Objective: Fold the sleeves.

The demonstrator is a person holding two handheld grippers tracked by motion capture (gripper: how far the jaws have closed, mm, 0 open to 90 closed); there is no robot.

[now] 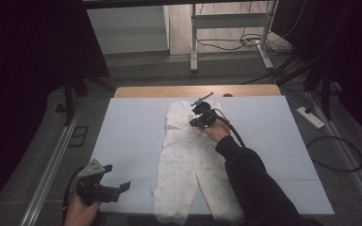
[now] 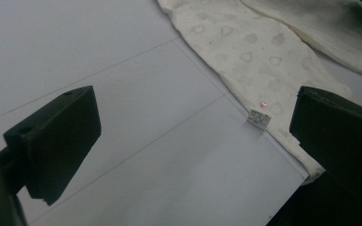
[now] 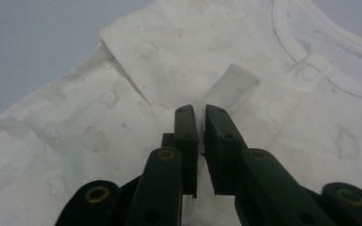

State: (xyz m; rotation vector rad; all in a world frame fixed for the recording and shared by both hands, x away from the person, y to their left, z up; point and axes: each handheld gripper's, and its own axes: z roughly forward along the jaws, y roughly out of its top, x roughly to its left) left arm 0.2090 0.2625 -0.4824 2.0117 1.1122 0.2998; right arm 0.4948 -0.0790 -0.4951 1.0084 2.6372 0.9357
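While the left gripper (image 1: 115, 181) sits at the near left edge of the table, jaws spread wide with nothing between them, the right gripper (image 1: 194, 123) is over the upper part of the baby garment (image 1: 188, 160). Right jaws nearly together, only a thin slit between the flat black pads; can't tell if any fabric is pinched in it.

Garment: off-white soft knit, faint printed cloud or heart shapes all over, laid lengthwise down the middle of the pale foam board (image 1: 122, 141), two legs toward the near edge and hanging slightly over it. In the right gripper view the neckline (image 3: 320, 70) is a ribbed rounded band, and a folded flap (image 3: 235, 84) of cloth stands up just beyond the jaw tips, with a crisp diagonal crease on the other side. Fabric mostly flat, lightly wrinkled.

In the left gripper view a small white care label (image 2: 259, 118) sticks out of the side seam of the near leg, with a tiny pink spot just above it. Board surface is matte, smooth, with thin straight seam lines across it. Wooden table edge (image 1: 146, 91) shows past the far side of the board.

Grippers are matte black plastic, blocky rectangular pads, brass-coloured pivot rivets (image 3: 166, 154) on the right one's linkage. Grey three-cornered plate on top of the left one. Dark sleeve (image 1: 250, 183) on the right arm.
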